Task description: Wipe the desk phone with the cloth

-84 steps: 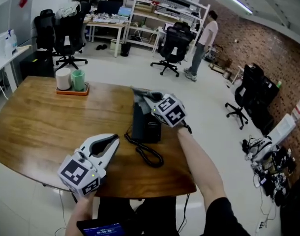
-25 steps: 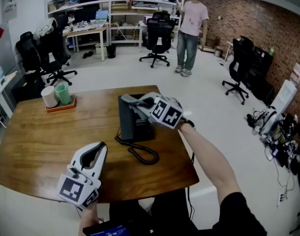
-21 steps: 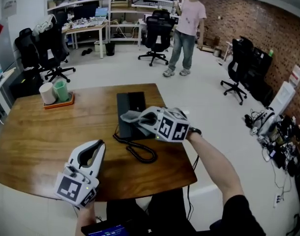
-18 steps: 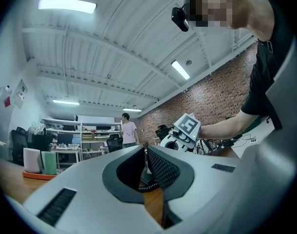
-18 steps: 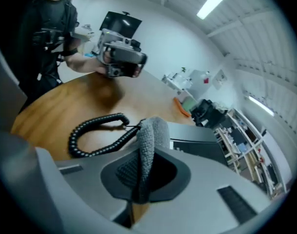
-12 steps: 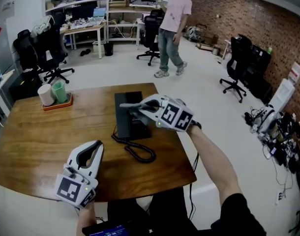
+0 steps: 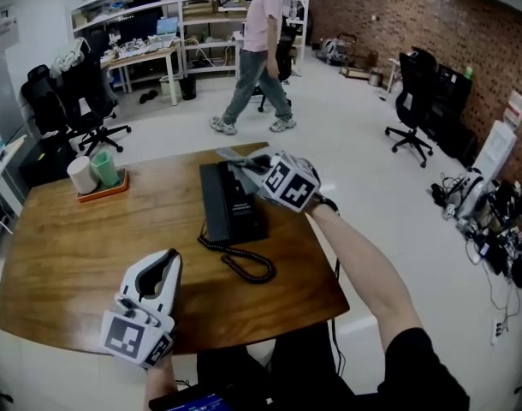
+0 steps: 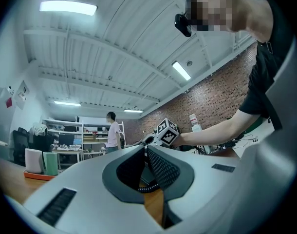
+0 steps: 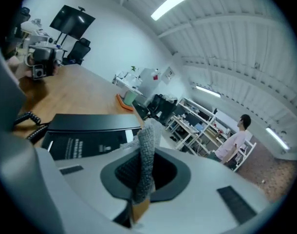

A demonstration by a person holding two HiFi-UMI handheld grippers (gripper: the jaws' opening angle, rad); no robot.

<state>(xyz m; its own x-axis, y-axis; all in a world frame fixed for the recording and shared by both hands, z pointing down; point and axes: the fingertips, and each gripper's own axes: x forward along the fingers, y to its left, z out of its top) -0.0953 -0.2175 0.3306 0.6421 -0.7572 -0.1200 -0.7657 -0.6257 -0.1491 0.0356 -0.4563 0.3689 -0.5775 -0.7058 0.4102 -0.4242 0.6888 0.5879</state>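
A brown wooden table fills the lower middle of the head view, in an open office with a white floor. A person in a pink shirt and jeans is mid-stride on the floor beyond its far edge. A black office chair stands off to the far left. The black desk phone lies flat on the right half of the table, near the far edge. Its coiled cord loops on the wood on the near side of it. The right gripper reaches over the far end of the phone on an outstretched bare arm, jaws pressed together on a grey cloth. From that gripper's own camera the cloth rises in a fold from between the jaws, above the phone's dark face. The left gripper is held low over the near part of the table, well apart from the phone. Its tips meet with nothing between them. At the far left corner, an orange tray carries a white cup and a green cup side by side.
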